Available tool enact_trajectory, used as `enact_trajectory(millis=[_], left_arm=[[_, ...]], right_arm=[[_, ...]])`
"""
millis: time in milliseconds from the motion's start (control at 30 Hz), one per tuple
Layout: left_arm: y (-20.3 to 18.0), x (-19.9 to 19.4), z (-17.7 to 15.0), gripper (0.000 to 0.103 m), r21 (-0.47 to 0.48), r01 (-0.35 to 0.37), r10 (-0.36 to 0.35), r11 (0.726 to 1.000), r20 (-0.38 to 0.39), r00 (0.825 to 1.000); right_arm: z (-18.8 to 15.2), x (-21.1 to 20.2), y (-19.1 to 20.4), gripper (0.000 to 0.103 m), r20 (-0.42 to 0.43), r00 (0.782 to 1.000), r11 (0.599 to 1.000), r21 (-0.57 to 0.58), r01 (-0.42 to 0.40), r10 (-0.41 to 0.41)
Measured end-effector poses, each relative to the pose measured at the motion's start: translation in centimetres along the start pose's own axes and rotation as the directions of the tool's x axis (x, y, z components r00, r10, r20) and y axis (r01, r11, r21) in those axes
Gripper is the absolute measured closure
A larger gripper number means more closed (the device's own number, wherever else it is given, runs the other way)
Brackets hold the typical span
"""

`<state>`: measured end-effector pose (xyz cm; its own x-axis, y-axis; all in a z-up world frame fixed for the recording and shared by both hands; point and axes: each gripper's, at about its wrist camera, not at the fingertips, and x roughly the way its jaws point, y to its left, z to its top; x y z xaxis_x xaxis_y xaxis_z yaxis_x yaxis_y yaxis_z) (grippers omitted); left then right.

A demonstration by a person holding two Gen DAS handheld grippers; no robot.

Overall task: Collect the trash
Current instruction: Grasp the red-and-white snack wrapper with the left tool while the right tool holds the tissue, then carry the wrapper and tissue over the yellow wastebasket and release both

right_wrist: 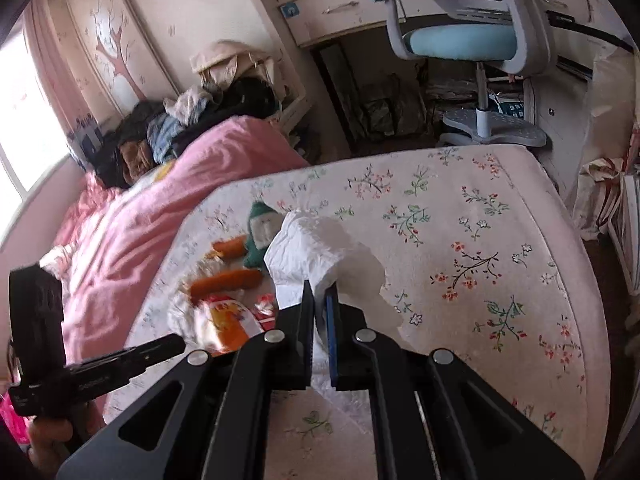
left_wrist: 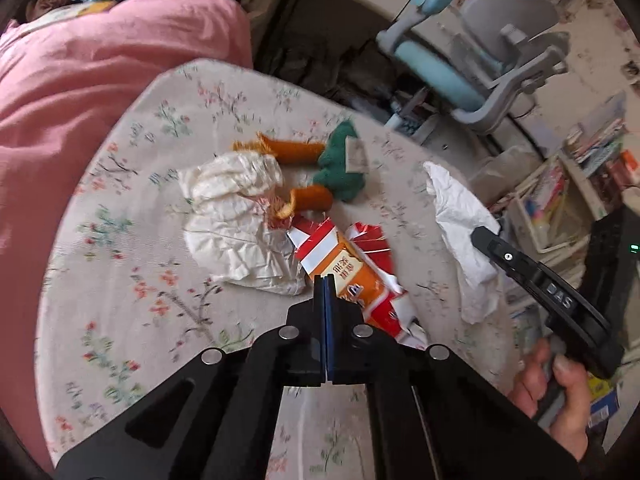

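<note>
Daylight from window (right_wrist: 24,120), soft shadows, slight motion blur, fisheye-warped dark corners

Left gripper (left_wrist: 325,280) fingers pressed together, nothing visibly between them, pointing toward 12 o'clock in its own view. Right gripper (right_wrist: 320,292) nearly closed, pinching white tissue (right_wrist: 316,252). From the left wrist view it enters at 4 o'clock, angled toward 10. Bare hand (left_wrist: 556,384) grips its handle at 4 o'clock; thumb probably on top, blurred.
</note>
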<state>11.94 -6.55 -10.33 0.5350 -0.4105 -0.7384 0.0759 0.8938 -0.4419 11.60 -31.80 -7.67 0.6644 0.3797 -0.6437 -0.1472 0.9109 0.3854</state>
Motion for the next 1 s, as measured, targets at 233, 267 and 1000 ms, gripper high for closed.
enact_trajectory(millis=[233, 267, 1000], left_arm=[[2.2, -1.2, -1.9, 0.092, -0.08, 0.072, -0.075, 0.994, -0.041, 0.996], [2.1, -0.9, -1.9, 0.086, -0.09, 0.078, -0.082, 0.993, -0.041, 0.996], [-5.0, 5.6, 0.7, 0.076, 0.031, -0.002, 0.003, 1.0, -0.029, 1.0]], right_arm=[[-1.5, -0.8, 0.7, 0.097, -0.017, 0.999, 0.999, 0.025, 0.029, -0.029], [-1.6, -1.0, 0.5, 0.097, -0.013, 0.999, 0.999, 0.038, 0.03, -0.029], [-2.2, -1.4, -3.7, 0.096, -0.047, 0.998, 0.998, 0.051, 0.039, -0.037]])
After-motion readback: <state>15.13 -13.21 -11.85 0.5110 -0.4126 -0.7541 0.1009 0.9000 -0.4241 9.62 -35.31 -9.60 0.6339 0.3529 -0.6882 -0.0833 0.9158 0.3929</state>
